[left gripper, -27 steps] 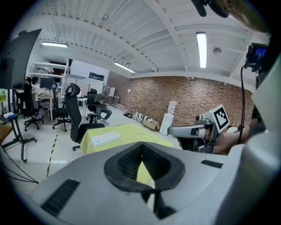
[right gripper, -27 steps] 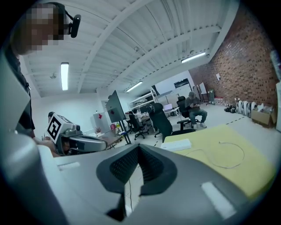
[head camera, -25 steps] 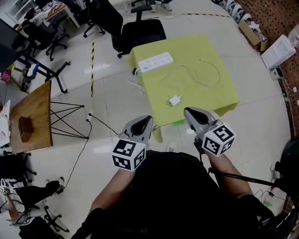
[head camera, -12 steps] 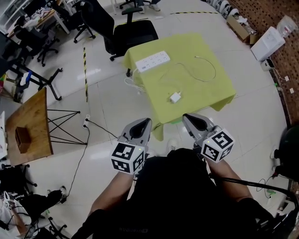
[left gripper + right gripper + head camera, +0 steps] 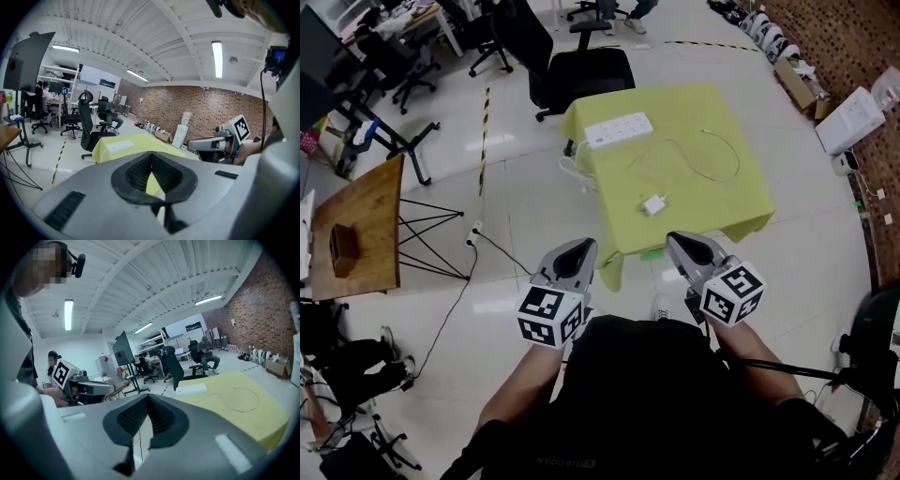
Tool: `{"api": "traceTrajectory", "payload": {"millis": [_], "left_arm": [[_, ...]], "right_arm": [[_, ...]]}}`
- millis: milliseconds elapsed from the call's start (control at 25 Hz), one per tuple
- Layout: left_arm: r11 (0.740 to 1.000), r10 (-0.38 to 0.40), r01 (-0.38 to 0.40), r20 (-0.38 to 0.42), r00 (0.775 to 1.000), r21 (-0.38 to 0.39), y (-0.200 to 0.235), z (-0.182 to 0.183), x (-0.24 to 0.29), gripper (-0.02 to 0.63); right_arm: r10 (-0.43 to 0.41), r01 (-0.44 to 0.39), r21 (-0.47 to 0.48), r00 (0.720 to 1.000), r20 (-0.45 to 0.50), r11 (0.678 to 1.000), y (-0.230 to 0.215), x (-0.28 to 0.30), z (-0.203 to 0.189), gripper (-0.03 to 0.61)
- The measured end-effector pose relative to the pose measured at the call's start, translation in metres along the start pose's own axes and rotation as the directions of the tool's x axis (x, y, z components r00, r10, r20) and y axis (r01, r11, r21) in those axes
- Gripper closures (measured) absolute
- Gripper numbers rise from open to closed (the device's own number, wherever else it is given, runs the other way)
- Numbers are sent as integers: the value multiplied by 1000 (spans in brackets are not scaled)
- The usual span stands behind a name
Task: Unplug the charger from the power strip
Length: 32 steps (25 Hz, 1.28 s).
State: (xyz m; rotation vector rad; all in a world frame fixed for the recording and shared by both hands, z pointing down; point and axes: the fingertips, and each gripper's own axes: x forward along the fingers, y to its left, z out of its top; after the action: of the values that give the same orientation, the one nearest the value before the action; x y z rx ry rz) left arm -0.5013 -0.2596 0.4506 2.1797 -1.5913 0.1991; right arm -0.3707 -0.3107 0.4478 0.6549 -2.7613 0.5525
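Little has moved since a second ago: both grippers have shifted only slightly at the table's near edge, and the things on the cloth lie as they did.

Charger [image 5: 653, 203]: small, white, flat on the yellow-green cloth. It lies ahead of the fingertips, between the lines of the two grippers, closer to the right one's side. Touched by neither. It lies well apart from the power strip [image 5: 619, 129], which is farther out from the fingers, near the table's far left edge.

White cable [image 5: 719, 159]: a loose loop on the cloth, beyond the charger and ahead of the right fingers.

Left gripper [image 5: 579, 247]: fingers together, nothing between them, tips just short of the table [image 5: 722, 206] corner.

Right gripper [image 5: 678, 241]: fingers together, empty, tips over the near edge of the cloth.

Black office chair [image 5: 581, 70]: past the table's far side. Wooden side table [image 5: 361, 220]: well off to the left of the left fingers.
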Motion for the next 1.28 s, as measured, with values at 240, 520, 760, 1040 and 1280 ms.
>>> {"api": "traceTrajectory", "payload": {"millis": [240,520,760,1040,1280], "left_arm": [[1000,23,-23,15,1000,-10,-29,2,20,607],[999,45,-45,-7,999,0,-48,-4,30,607],[999,37,-37,-16,999,11,-58,-6,38,607],[999,30,-30,-24,999,18,-59,-6,38,607],[999,31,-30,-24,999,26,-57,-5,37,607]], "right_arm": [[34,-35,-15,999,-18,999,-25,-15,2,577],[83,-81,47,996,-26,996,-40,-19,-8,577],[87,-86,57,996,-19,995,-44,-24,-13,577],[81,-80,45,997,-14,996,-41,-23,-12,577],[78,-78,42,997,-18,996,-39,-23,-12,578]]}}
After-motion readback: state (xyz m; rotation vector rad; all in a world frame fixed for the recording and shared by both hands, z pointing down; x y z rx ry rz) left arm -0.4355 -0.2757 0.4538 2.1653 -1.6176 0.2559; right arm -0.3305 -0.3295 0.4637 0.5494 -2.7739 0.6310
